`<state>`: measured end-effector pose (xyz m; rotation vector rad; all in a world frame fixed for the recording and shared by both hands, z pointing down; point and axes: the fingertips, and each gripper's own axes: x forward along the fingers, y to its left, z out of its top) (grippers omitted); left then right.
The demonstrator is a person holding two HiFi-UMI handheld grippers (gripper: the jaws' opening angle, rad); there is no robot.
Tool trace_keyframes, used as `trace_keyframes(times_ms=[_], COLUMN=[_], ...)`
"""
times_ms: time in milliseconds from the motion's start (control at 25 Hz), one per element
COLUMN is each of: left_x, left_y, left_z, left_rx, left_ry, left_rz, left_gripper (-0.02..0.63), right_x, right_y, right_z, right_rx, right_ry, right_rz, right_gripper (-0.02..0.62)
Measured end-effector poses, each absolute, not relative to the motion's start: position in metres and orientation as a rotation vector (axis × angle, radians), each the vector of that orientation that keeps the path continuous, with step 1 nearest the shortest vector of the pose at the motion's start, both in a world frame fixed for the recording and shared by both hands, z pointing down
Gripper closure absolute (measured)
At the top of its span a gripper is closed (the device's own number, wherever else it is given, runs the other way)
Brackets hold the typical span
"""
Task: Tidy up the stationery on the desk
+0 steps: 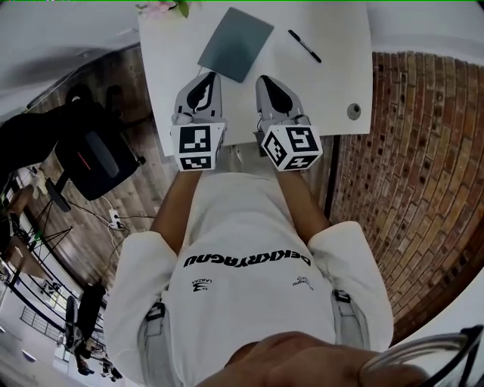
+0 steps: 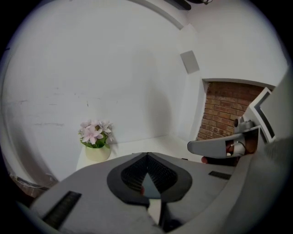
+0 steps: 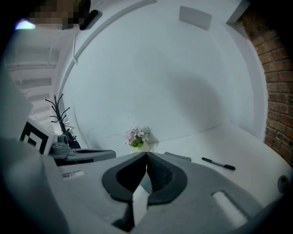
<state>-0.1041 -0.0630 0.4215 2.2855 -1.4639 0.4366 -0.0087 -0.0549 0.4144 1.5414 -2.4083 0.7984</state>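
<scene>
A grey notebook (image 1: 236, 43) lies tilted on the white desk (image 1: 333, 83), and a black pen (image 1: 304, 45) lies to its right. The same pen (image 3: 219, 164) shows in the right gripper view. My left gripper (image 1: 206, 78) hovers over the desk's near edge, just short of the notebook's near corner. Its jaws meet at the tip with nothing between them. My right gripper (image 1: 267, 82) sits beside it, also shut and empty. The left gripper view shows the jaw tips (image 2: 147, 155) closed, and the right gripper view shows the tips (image 3: 146, 154) closed.
A small pot of pink flowers (image 1: 160, 9) stands at the desk's far left corner. A round grey cable port (image 1: 354, 111) sits near the desk's right edge. A brick wall (image 1: 408, 174) runs along the right. A black office chair (image 1: 94, 155) stands on the wooden floor to the left.
</scene>
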Motion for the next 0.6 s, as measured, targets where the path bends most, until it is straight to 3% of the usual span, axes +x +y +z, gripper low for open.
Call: trace_keyframes(times_ms=[280, 600], left_x=[-0.105, -0.118], left_y=[-0.087, -0.117], left_z=[0.473, 0.53], left_rx=[2.225, 2.183], left_ry=[-1.416, -1.396], left_rz=[0.515, 0.645], left_gripper=[0.558, 0.557], right_x=[-0.006, -0.01], right_y=[-0.079, -0.098], right_z=[0.473, 0.535], right_rx=[1.517, 1.466], right_ry=[-2.345, -2.245], right_rz=[0.911, 1.045], right_gripper=[0.574, 0.537])
